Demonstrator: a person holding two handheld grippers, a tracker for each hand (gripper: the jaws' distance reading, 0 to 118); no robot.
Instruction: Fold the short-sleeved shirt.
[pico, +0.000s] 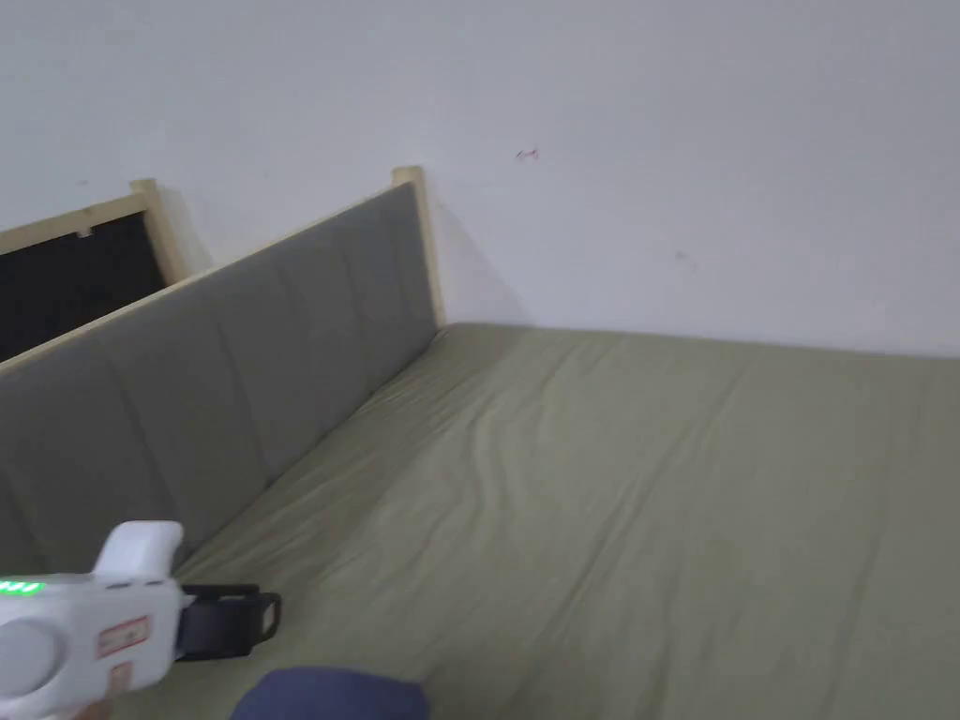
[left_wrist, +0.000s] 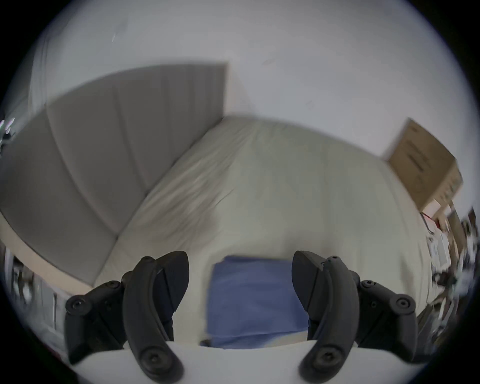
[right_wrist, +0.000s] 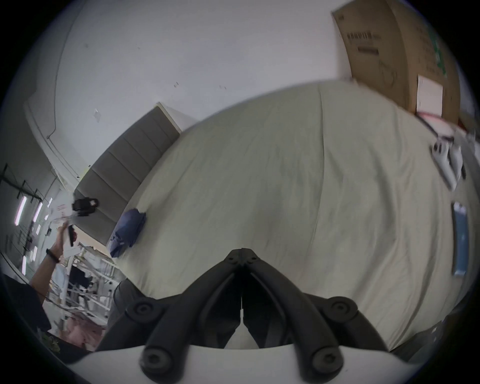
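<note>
While folded shirt (left_wrist: 255, 301) lies below spread left gripper (left_wrist: 240, 270), untouched

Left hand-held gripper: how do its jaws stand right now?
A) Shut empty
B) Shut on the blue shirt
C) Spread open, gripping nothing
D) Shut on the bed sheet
C: in the left gripper view the left hand-held gripper has its jaws wide apart, with the folded blue shirt lying beyond them on the bed sheet.
</note>
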